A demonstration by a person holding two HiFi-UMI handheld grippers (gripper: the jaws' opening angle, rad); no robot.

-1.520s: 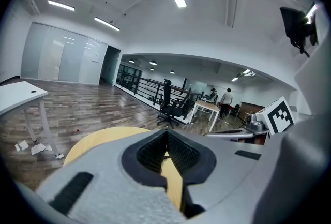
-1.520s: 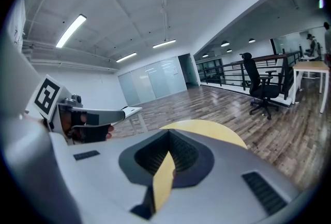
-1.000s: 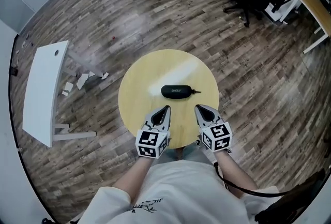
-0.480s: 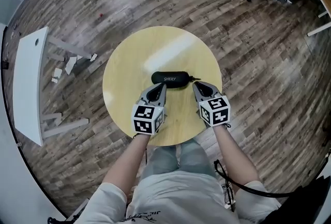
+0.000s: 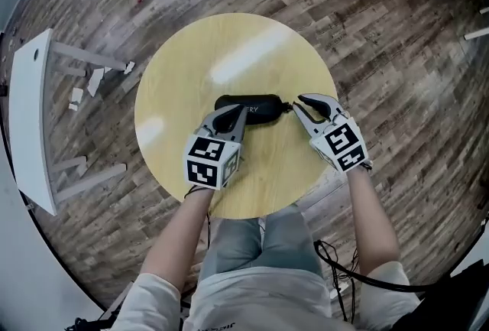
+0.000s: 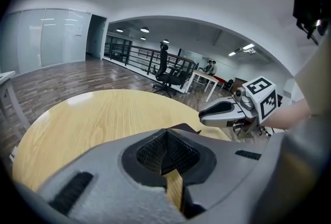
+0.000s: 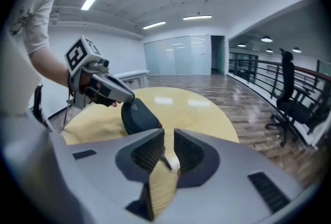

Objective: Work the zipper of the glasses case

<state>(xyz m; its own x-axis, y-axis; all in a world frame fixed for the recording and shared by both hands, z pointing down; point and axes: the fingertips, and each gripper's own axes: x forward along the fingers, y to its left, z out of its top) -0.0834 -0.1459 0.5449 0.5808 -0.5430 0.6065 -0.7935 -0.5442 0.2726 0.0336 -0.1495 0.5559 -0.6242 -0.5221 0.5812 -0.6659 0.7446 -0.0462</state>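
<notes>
Head view: left claw [image 5: 229, 115], nearly closed, rests on the black glasses case [image 5: 261, 105]; right claw [image 5: 299, 105], narrowly parted, brackets the zipper pull [image 7: 164, 159] on the round counter [image 5: 191, 62].

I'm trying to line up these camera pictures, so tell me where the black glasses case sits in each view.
Head view: the glasses case lies near the middle of the round wooden table.
Left gripper view: only a dark sliver of it shows, just beyond the jaw tips.
Right gripper view: it sits left of centre, just above the jaws.
Shared landmark: the round wooden table, which appears in all three views.
</notes>
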